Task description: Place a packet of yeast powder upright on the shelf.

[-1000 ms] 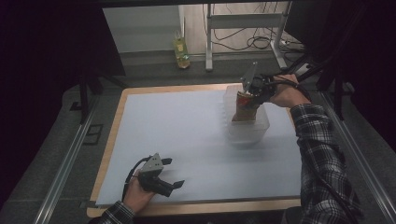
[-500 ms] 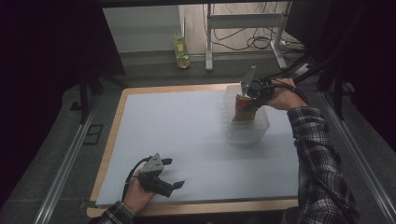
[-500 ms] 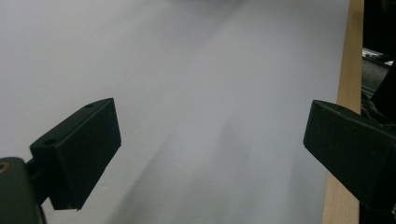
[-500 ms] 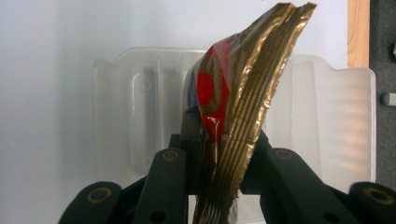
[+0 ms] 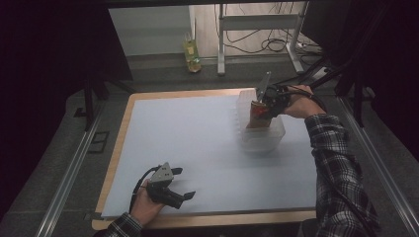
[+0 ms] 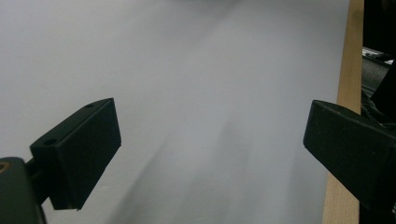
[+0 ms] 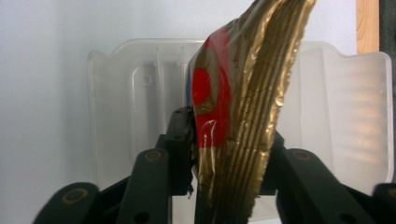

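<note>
A gold and red crinkled snack packet (image 7: 243, 93) stands upright in a clear plastic container (image 7: 336, 116) at the back right of the white sheet. My right gripper (image 7: 233, 140) reaches down over it, and the packet's crimped end rises between the jaws. The jaws have just been opening and now flank the packet loosely. From above, the right gripper (image 5: 264, 106) sits at the packet (image 5: 257, 114) inside the container (image 5: 269, 140). My left gripper (image 5: 185, 182) rests near the front edge, wide open over bare sheet, as the left gripper view (image 6: 210, 140) also shows.
A white sheet (image 5: 188, 138) covers the wooden table (image 5: 118, 148). A yellow-green bottle (image 5: 191, 54) stands on the floor beyond the table, near metal stand legs (image 5: 220, 44) and cables. Rails run along both table sides.
The right hand has shifted only slightly over the container, with the packet still standing inside it. The left hand and its gripper have kept still.
</note>
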A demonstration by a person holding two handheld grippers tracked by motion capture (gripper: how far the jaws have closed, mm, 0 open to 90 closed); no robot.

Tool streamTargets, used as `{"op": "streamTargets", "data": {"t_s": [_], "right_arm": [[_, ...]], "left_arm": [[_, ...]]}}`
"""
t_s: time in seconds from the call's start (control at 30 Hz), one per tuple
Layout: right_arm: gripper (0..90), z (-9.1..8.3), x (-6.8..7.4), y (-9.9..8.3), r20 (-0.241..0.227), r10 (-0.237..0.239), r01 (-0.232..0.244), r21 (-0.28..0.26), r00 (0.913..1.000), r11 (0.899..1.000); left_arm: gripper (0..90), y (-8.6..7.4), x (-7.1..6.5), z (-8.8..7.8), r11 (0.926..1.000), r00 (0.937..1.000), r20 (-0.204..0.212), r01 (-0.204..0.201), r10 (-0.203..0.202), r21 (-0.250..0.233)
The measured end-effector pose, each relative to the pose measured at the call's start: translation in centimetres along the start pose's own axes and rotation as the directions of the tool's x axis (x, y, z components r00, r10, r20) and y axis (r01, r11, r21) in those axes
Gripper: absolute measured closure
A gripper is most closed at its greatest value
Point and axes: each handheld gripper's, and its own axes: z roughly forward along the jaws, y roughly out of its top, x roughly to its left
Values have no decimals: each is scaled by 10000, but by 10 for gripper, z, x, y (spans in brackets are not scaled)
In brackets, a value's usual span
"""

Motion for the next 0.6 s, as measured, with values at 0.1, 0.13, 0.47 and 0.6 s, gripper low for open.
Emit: {"op": "streamTargets", "data": {"t_s": [0.1,0.13,0.47,0.6], "right_arm": [[574,0,1,0,58,67,-67,-48,10000,10000],[573,-1,0,0,80,68,-68,-80,9999,9999],[491,-14,5,5,212,766,-751,-631,9968,9952],[475,-18,7,5,284,979,-954,-786,9948,9923]], "left_arm": [[39,0,0,0,10000,10000,-2,0,0,5],[39,0,0,0,10000,10000,1,-2,2,6],[39,0,0,1,10000,10000,39,24,-24,35],[39,0,-1,1,10000,10000,60,37,-37,34]]}}
